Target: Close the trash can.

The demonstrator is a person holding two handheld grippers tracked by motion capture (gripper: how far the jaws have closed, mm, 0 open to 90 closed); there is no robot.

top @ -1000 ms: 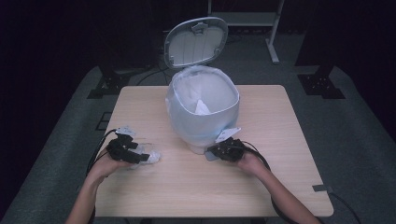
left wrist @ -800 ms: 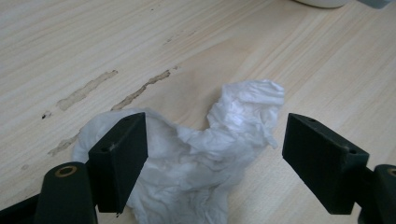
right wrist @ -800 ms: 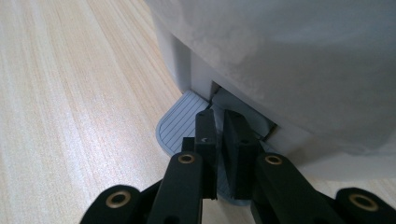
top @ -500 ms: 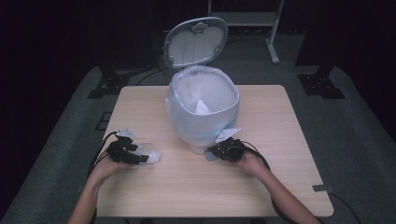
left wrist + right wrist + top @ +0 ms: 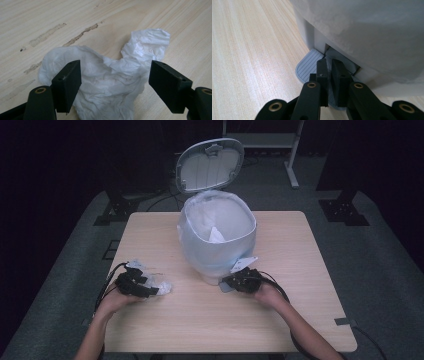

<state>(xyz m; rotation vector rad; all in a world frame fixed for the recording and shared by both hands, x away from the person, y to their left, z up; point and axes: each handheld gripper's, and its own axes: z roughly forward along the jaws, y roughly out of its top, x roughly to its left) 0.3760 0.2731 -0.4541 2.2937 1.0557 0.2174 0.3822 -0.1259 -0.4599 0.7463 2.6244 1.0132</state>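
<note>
Pressing down on the bin's pedal (image 5: 308, 67), the right hand-held gripper (image 5: 329, 72) has its jaws drawn tight together, tips resting on the ribbed grey plate at the foot of the bin (image 5: 218, 240). Lid (image 5: 210, 165) stands up and back; white liner is folded over the rim, with a scrap of paper already inside.

Left hand-held gripper (image 5: 113, 82) sits low over the crumpled tissue (image 5: 107, 75) on the counter (image 5: 280, 320), near its front left edge and well apart from the bin. Jaws spread wide, one on each side of the wad, nothing pinched yet.

Risks, as I judge them:
- Tissue is loose and lobed. A close on the near folds alone could catch a thin flap, leaving the rest to trail or tear free on the lift.
- Jaw tips look close to the wood; closing may just push the wad forward.
- Right jaws bear on a narrow patch of the pedal. Any slip sideways and the lid likely drops before the tissue arrives.
- Bin is light-looking; off-centre pedal pressure could tilt or scoot it.
</note>
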